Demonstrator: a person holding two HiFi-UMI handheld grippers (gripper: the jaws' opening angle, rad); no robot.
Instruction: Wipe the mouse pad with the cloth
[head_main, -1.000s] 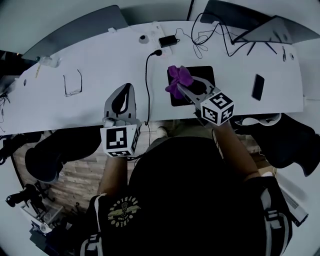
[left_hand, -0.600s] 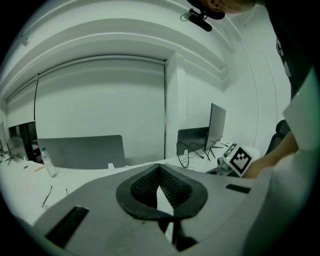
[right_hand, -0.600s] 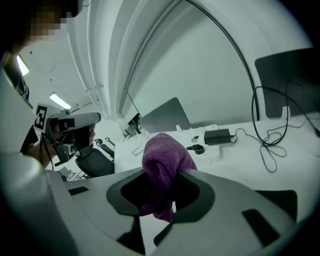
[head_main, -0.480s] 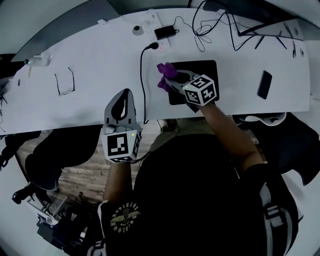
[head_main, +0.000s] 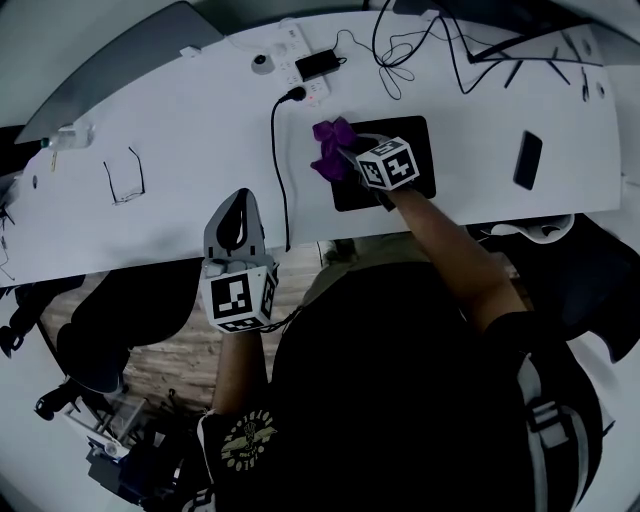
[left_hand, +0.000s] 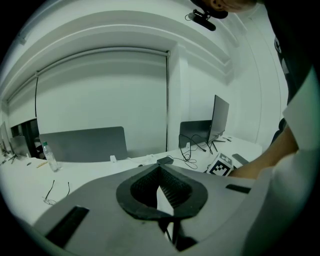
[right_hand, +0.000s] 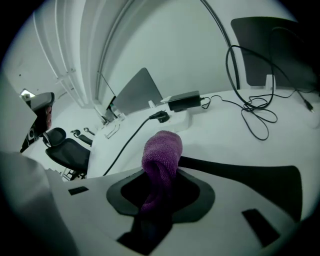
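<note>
My right gripper (head_main: 347, 157) has swept leftward across the pad (head_main: 420, 150) over the last second. A moment ago the cloth (head_main: 328, 148) sat nearer the pad's middle. Now it is at the pad's far-left corner, with part of the purple bundle hanging over the bare table (head_main: 180, 130), just beside the black cable (head_main: 274, 170).

In the right gripper view, the jaws are clamped on the cloth. It is pinched low between them and stands up in a rolled wad above the tips. I cannot tell from these views how firmly it presses on the pad.

My left gripper (head_main: 238, 205) has hardly moved. It hangs near the table's near edge, well apart from the pad, with its jaws together and nothing between them.

I read this as one stroke reaching its end. The left side of the pad has been passed over, while the right side and the near edge lie behind the gripper and my arm. My next move should be a return pass to the right. I need to keep the cloth low and flat so that cloth meets the pad rather than the jaw tips, and keep it clear of the cable.
</note>
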